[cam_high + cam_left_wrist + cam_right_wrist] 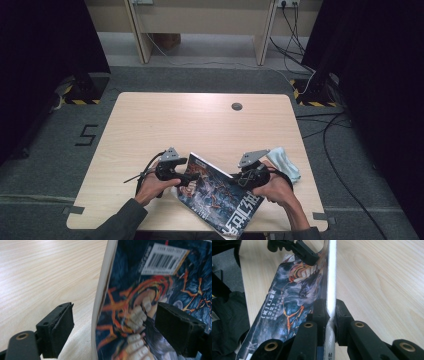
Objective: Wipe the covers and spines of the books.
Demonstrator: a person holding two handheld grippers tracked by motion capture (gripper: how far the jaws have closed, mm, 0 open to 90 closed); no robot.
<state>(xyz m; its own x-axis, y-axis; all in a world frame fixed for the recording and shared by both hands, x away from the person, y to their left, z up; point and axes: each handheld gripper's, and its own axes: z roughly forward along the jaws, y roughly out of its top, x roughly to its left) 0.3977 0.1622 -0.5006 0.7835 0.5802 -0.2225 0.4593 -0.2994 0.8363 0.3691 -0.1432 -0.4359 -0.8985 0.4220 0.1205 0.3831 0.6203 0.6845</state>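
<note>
From above, a thin paperback book with a dark blue, orange-streaked illustrated cover (220, 200) lies slantwise at the near edge of the pale wooden table (200, 125), one corner hanging past the edge. The person's left gripper (192, 179) meets its left edge and the right gripper (235, 176) its right edge; a hand wraps each tool. A crumpled white cloth (286, 162) sits just beside the right hand (275, 190), and a small dark round disc (237, 106) lies well apart toward the far side.

In the left gripper view, the two black pads (62, 327) stand spread, with the book's (140, 310) white page edge between them; neither pad presses on it. A white barcode label (163, 261) shows on the cover.

In the right gripper view, the black pads (320, 311) are pressed together on the book's (294, 297) white page edge, pinching it tight. The left gripper (297, 250) shows at the book's far end.
</note>
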